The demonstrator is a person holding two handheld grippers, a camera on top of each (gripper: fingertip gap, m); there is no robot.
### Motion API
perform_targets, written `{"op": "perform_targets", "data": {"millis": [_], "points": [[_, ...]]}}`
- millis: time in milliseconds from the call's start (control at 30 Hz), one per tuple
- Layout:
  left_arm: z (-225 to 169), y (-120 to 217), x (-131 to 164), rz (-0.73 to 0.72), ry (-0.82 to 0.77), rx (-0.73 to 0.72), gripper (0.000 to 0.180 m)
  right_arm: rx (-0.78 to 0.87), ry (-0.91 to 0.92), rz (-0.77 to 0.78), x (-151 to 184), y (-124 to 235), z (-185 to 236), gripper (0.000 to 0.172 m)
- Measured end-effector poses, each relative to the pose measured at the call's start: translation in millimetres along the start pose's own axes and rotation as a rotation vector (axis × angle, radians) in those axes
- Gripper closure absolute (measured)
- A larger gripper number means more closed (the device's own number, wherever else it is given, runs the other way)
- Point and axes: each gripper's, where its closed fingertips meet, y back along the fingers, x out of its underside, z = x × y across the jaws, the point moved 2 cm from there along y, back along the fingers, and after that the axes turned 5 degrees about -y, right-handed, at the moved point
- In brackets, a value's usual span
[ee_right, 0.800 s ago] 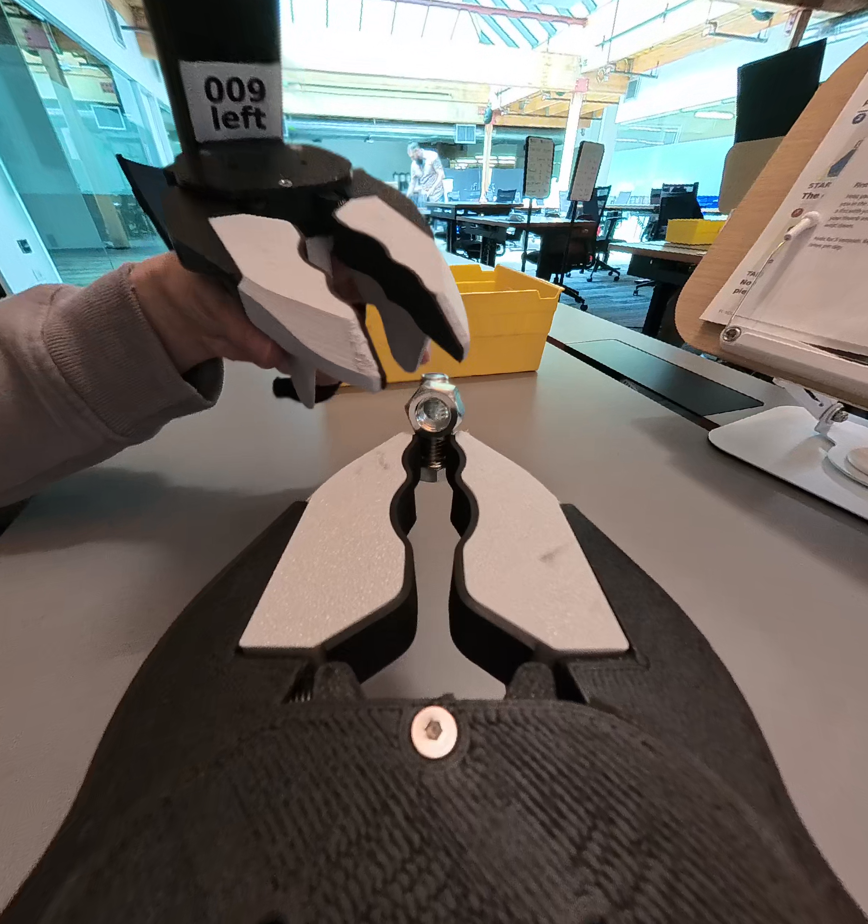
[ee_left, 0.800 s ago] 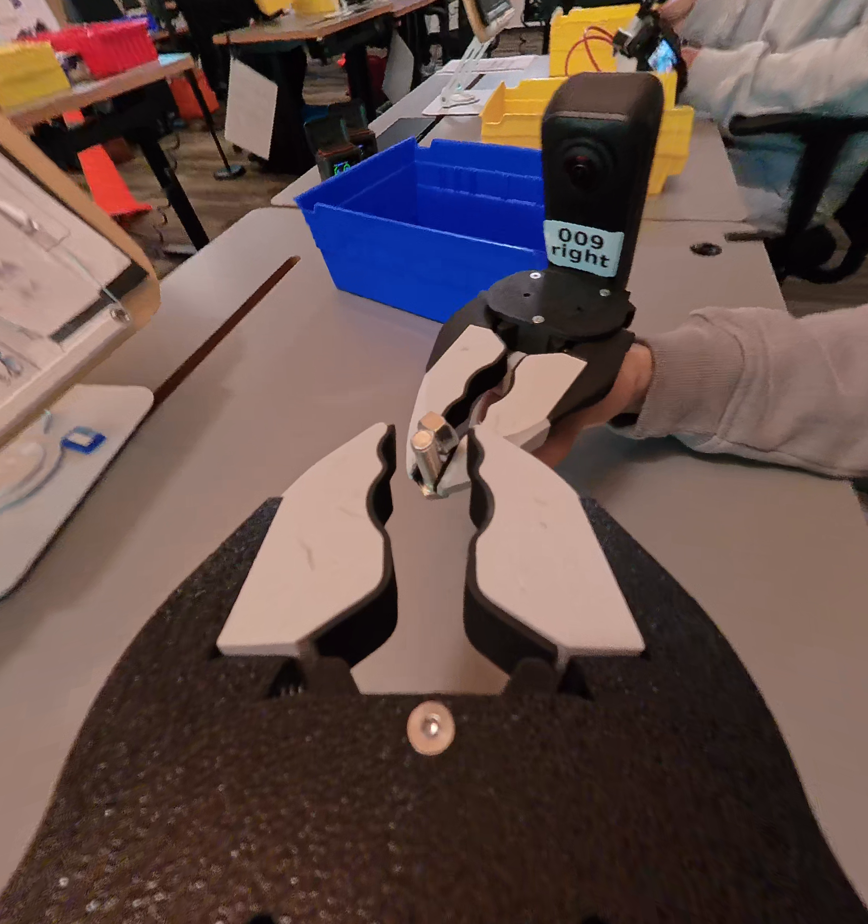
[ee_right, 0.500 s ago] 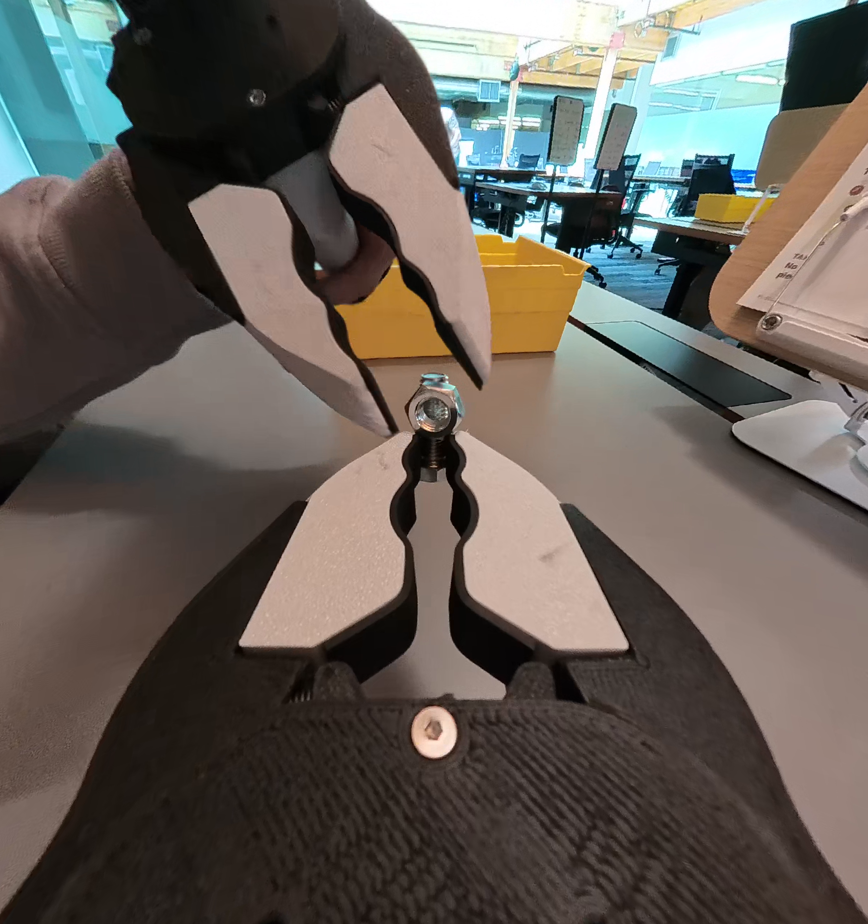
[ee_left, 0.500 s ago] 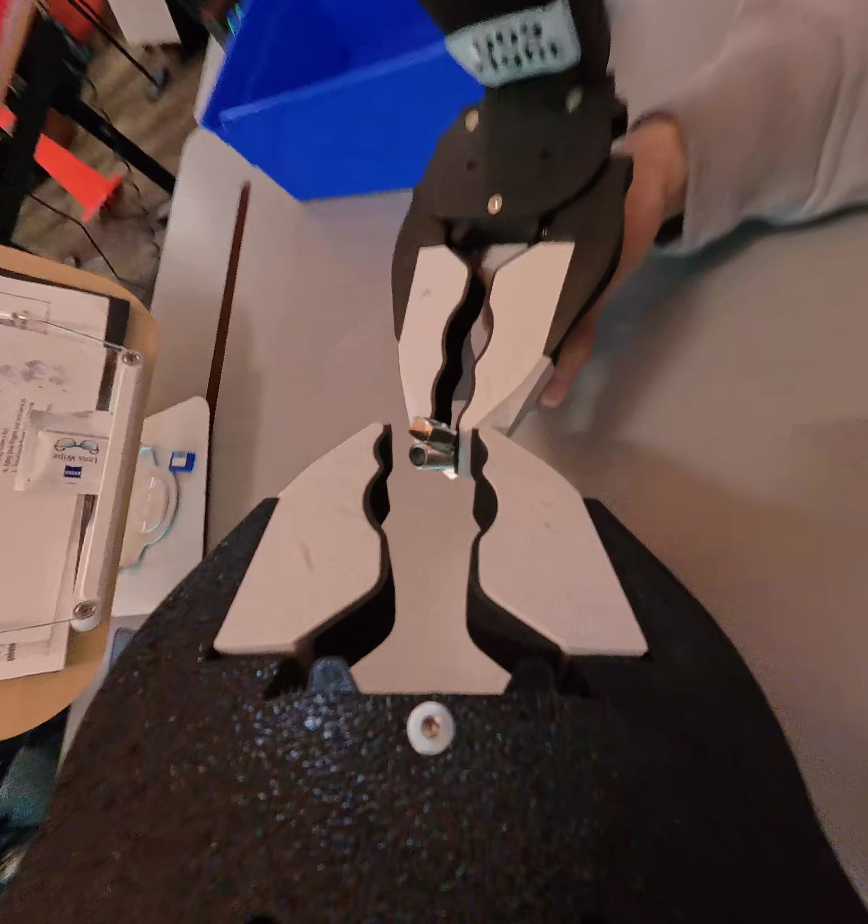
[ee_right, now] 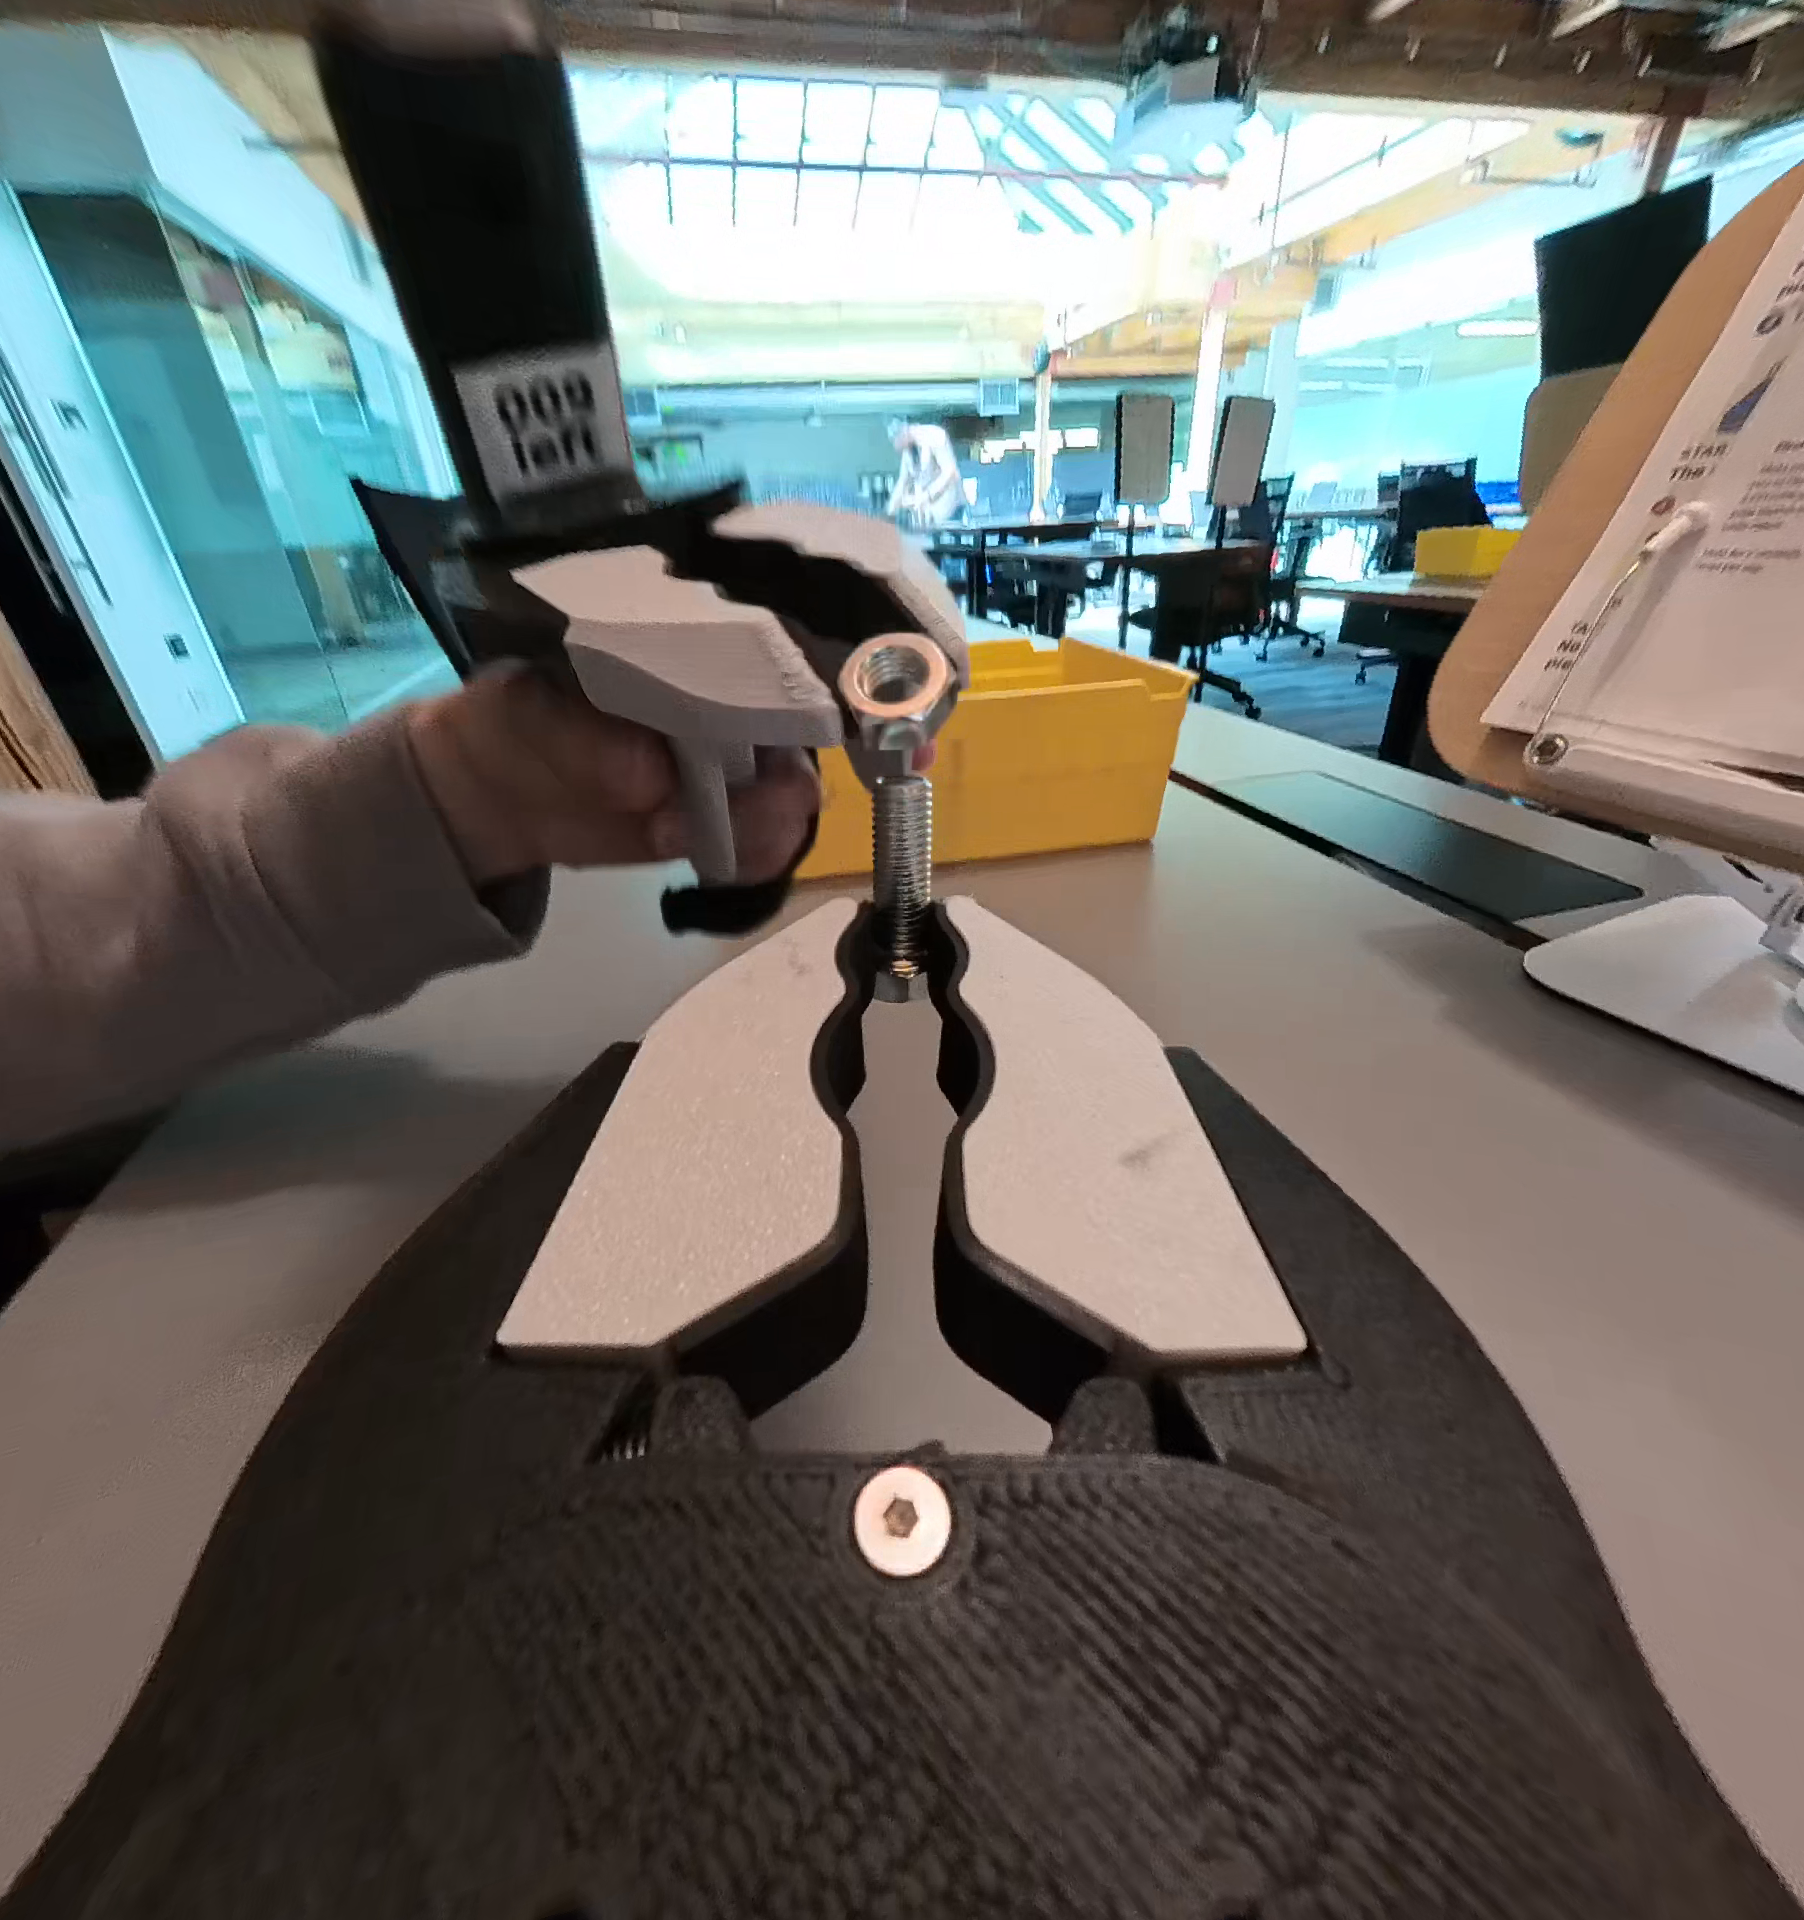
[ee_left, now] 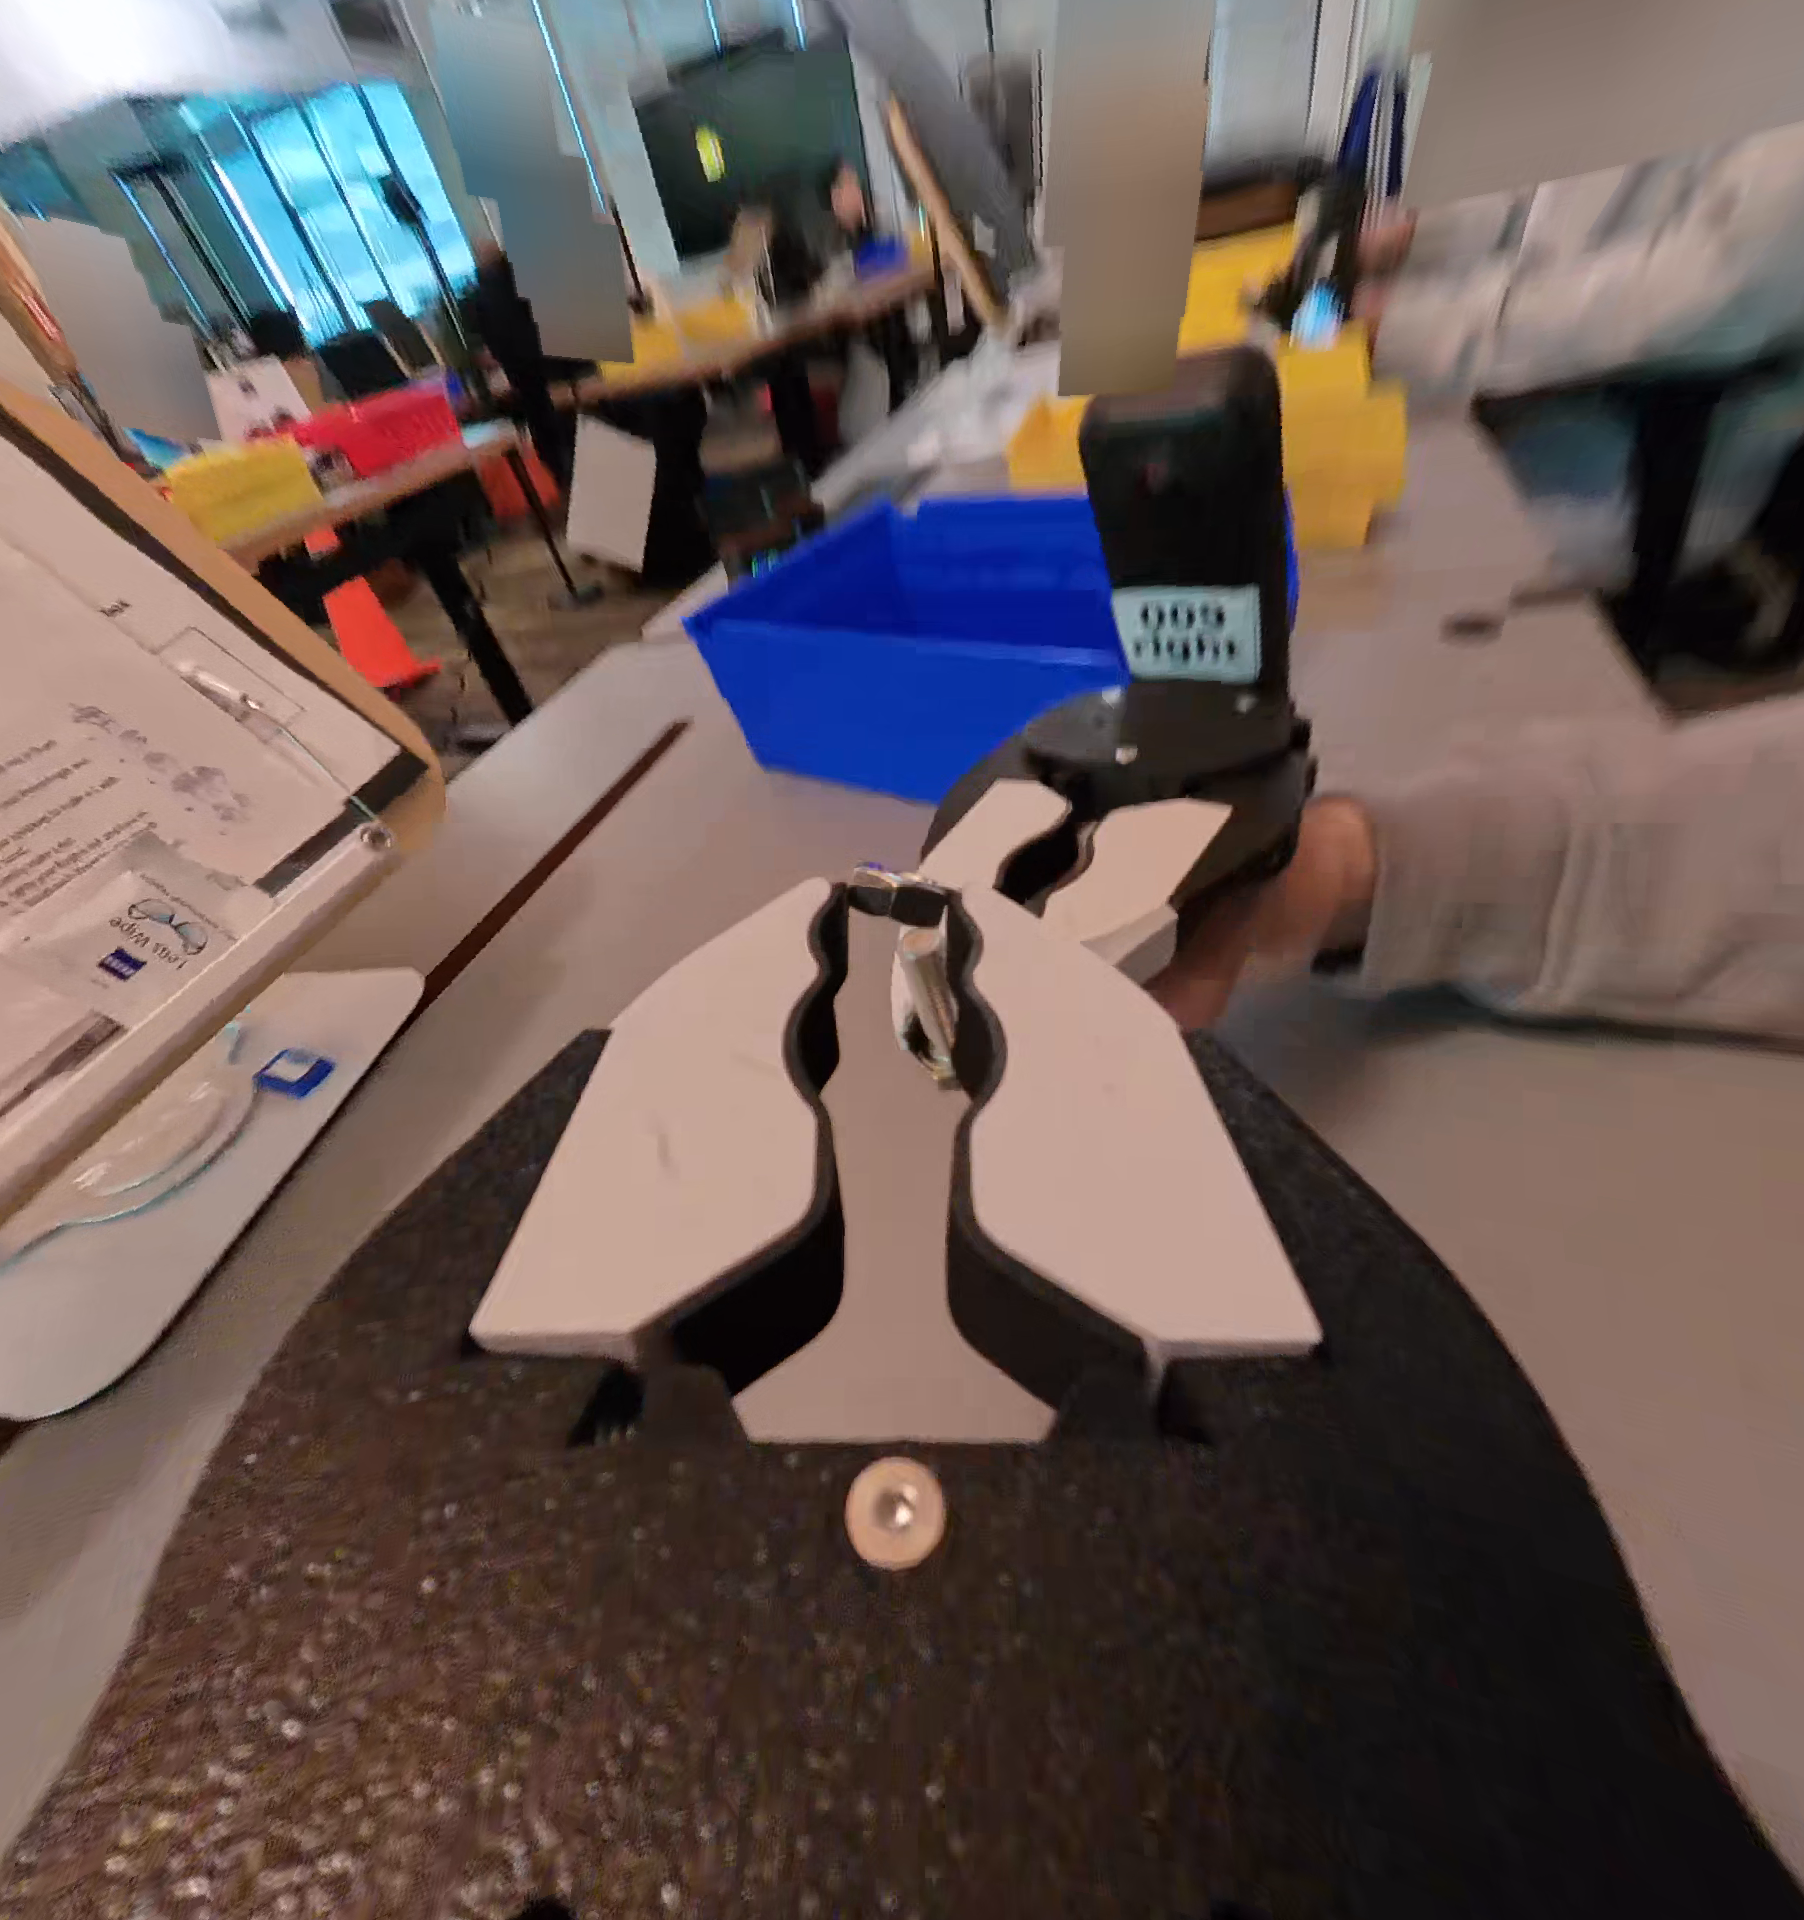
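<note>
Right tool (ee_right: 900,935), nearest in its own view: closed on the lower end of one silver bolt (ee_right: 900,842), both pads pressed to the thread. Held upright, probably so the bare thread stands clear above the fingertips.

Just above, at the bolt's top end: one silver hex nut (ee_right: 896,681), its open bore turned towards the camera. Clamped across its sides by the left tool (ee_left: 893,904), which reaches in from the left and slightly higher. Seemingly gripped at the very fingertips to keep the thread below in sight. Bolt and nut both off the bench (ee_right: 1293,987), carried between the two tools.

Behind each tool, a hand: the left one (ee_right: 607,769) wrapped round its handle, the right one (ee_left: 1282,904) likewise, both in pale grey sleeves.

Farther back on the grey bench: one blue bin (ee_left: 877,675) beyond the right tool, one yellow bin (ee_right: 1043,758) beyond the left, both well apart from the bolt. To one side, one tilted wooden document stand (ee_right: 1656,623) with clipped paper sheets, angled for reading.

Counted: two tools, two hands, one bolt, one nut, two near bins, one stand. Beyond, a blurred room of desks and chairs.
</note>
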Motion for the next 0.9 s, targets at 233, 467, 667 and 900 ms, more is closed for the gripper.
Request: {"op": "perform_targets", "data": {"millis": [233,467,667,900], "points": [[-1.5,2.2,-3.3,-0.340,0.257,0.033,0.164,-0.016,-0.007,-0.044,-6.5,2.3,1.9,0.163],[-5.6,-6.8,5.5,-0.384,0.337,0.087,0.164,-0.014,-0.002,-0.035,-5.2,2.1,1.6,0.163],[-6.8,-9.0,10.5,-0.417,0.419,0.134,0.164,-0.011,-0.002,-0.027,-4.4,1.6,1.4,0.163],[-5.8,-7.7,15.9,-0.410,0.455,0.147,0.164,-0.001,0.003,0.002,0.3,0.0,0.2,0.163]]}}
